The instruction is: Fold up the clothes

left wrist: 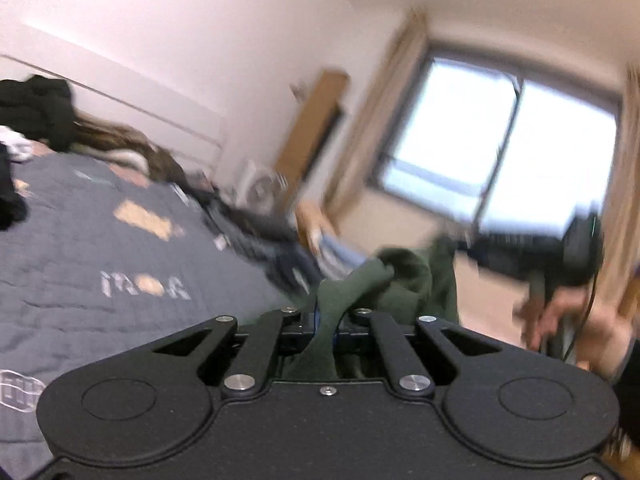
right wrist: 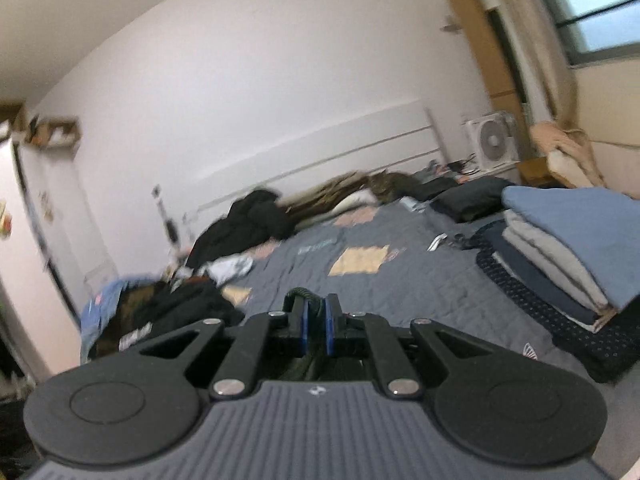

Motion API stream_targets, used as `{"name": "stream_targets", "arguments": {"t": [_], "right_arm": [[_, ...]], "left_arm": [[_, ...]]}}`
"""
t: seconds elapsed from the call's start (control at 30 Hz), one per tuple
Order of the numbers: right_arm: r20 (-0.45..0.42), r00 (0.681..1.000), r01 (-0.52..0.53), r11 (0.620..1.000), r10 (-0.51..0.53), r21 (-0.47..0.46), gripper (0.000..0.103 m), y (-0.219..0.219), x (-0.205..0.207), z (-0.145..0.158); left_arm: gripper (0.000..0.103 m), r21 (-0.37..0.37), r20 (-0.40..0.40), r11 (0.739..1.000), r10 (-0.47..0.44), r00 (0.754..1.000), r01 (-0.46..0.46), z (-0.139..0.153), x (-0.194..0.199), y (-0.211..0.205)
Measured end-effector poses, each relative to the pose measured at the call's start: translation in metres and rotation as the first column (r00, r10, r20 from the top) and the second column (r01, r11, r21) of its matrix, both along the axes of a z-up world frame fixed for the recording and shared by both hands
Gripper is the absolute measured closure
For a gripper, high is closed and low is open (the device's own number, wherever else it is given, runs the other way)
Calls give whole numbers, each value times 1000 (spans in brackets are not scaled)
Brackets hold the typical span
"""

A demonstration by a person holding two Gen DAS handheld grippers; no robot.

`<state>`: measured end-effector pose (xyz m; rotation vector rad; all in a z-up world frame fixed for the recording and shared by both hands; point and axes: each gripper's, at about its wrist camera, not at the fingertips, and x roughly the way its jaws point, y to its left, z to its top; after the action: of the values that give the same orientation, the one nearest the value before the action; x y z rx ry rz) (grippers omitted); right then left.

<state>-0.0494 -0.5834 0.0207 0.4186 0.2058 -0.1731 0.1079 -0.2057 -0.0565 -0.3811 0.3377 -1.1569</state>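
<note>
- Green garment (left wrist: 384,280) hangs bunched in mid-air off the near edge of the bed (left wrist: 100,248), a strip of its cloth running down between the fingers of the left gripper (left wrist: 326,320).
- Left gripper is clamped on that strip, its jaws drawn close with the fabric pinched between them.
- Right gripper (right wrist: 314,316) is also clenched: its blue-edged pads (right wrist: 305,320) press on a thin fold of dark green cloth, which loops just above the fingertips over the bed's near edge.
- From the left wrist view the right gripper (left wrist: 520,252) shows as a blurred black shape beyond the garment, with the person's hand (left wrist: 576,320) gripping its handle.
- Grey quilt (right wrist: 400,280) with tan patches covers the bed.
- Folded stack (right wrist: 560,248) of blue, grey and navy cloth sits on the bed's right side.
- Loose heap of dark clothes (right wrist: 248,220) lies at the bed's far left, toward the headboard.
- White fan unit (right wrist: 492,140) stands past the head of the bed, and a window (left wrist: 500,152) is behind it on the far wall.
</note>
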Motion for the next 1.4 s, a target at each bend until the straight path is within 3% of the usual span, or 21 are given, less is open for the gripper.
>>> {"name": "stream_targets", "arguments": {"t": [0.07, 0.27, 0.3, 0.4, 0.57, 0.77, 0.83, 0.97, 1.13, 1.2, 1.4], "right_arm": [[9, 1000, -5, 999, 5, 33, 95, -6, 1, -2], [-24, 990, -134, 989, 136, 68, 95, 13, 18, -16], [-35, 987, -154, 985, 157, 74, 95, 17, 19, -18], [-55, 977, -199, 976, 204, 93, 95, 26, 20, -27], [-81, 963, -247, 962, 257, 113, 95, 35, 14, -36], [-122, 941, -306, 948, 315, 82, 95, 50, 6, -42], [-139, 934, -323, 944, 329, 68, 95, 55, 2, -44], [-173, 918, -356, 934, 357, 39, 94, 66, -5, -48], [-215, 897, -395, 919, 387, 6, 94, 79, -13, -52], [-216, 893, -403, 915, 395, 10, 94, 82, -16, -53], [-222, 885, -418, 908, 409, 6, 94, 84, -15, -54]], "left_arm": [[98, -5, -1, 1000, 30, 1000, -30, 4, 4, 10], [93, 126, -28, 991, 54, 998, -50, 3, 5, 10], [84, 131, -22, 990, 63, 998, -59, 5, 3, 11], [37, 100, 0, 992, 72, 997, -71, 21, -5, 19], [36, 70, 23, 994, 78, 997, -79, 48, -23, 21], [36, 260, -38, 964, 61, 997, -49, 27, -49, -32], [36, 275, -106, 959, 104, 989, -71, 17, -55, -36], [36, 288, -259, 949, 206, 944, -128, -3, -63, -38], [35, 287, -430, 937, 311, 847, -198, -22, -69, -19], [35, 295, -460, 936, 316, 830, -193, -24, -74, -16], [38, 266, -621, 942, 329, 711, -203, -47, -64, -16]]}}
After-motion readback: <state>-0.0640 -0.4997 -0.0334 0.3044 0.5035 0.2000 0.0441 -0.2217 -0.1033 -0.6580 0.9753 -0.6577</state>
